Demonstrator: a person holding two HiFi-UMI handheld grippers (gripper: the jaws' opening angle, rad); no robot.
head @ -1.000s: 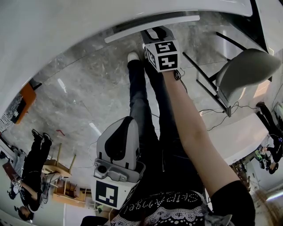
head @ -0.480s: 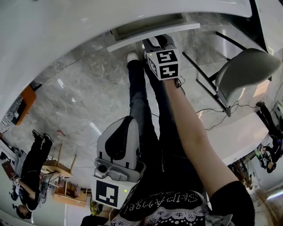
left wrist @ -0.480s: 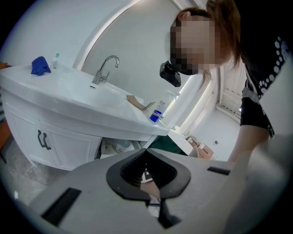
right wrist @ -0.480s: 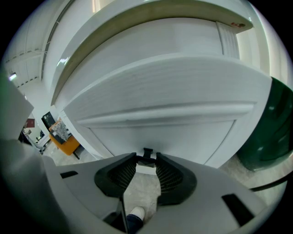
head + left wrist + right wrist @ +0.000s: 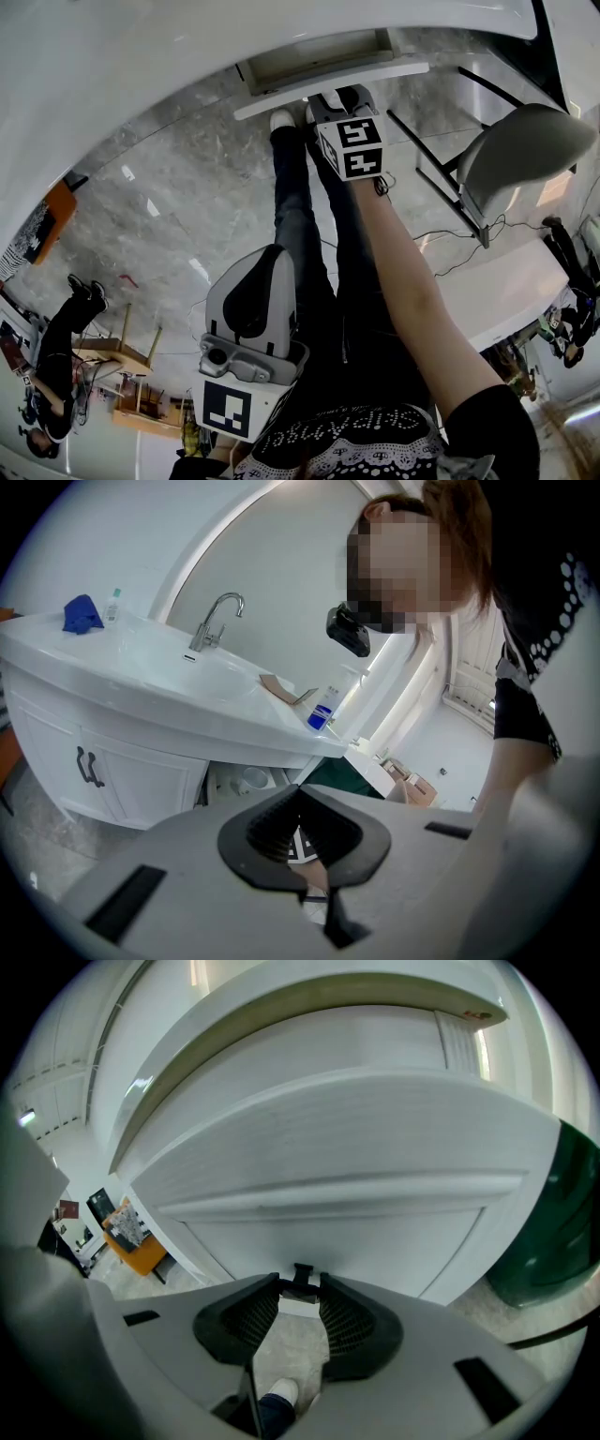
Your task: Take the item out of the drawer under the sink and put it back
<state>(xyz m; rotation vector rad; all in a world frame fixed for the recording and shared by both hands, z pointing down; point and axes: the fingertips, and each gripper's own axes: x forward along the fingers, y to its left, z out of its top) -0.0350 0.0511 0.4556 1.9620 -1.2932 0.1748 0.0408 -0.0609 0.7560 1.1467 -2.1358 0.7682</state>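
Right gripper (image 5: 301,1288) clamps the handle (image 5: 302,1272) of the part-open drawer (image 5: 328,1185); left gripper (image 5: 298,791) closed, empty.

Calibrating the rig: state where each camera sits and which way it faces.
Head view: on the head, facing steeply down; legs, right arm, left gripper, right gripper at the drawer.
Left gripper view: on that gripper, facing the sink; shut jaws, torso.
Right gripper view: on that gripper, facing the drawer front; jaws clamp its handle.
Shared: head and right gripper views show a white shoe.
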